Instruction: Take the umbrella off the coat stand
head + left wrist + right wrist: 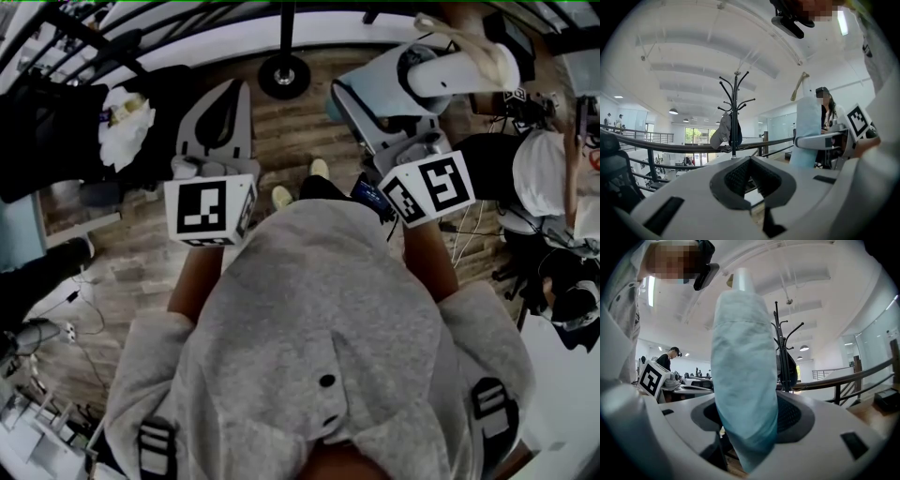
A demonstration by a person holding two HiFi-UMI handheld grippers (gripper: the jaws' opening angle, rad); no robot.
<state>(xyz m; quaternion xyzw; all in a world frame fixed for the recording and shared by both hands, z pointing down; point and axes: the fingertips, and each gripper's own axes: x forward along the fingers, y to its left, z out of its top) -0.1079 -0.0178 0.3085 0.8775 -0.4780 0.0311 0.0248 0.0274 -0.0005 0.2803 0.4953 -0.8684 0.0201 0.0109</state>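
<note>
Railing [670, 146] ahead, coat stand [734, 117] beyond; right claw [746, 437] grips umbrella [743, 366] (left claw [752, 182] closed).

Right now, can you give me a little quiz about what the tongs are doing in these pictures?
1. Which tongs hold the light blue umbrella? A) left B) right C) neither
2. True or false: the umbrella hangs on the coat stand.
3. Fill in: a grey ____ hangs on the coat stand.

Key
1. B: the right tongs are closed on the umbrella, which stands upright between them.
2. False: the umbrella is in the tongs, apart from the stand.
3. cap
</note>
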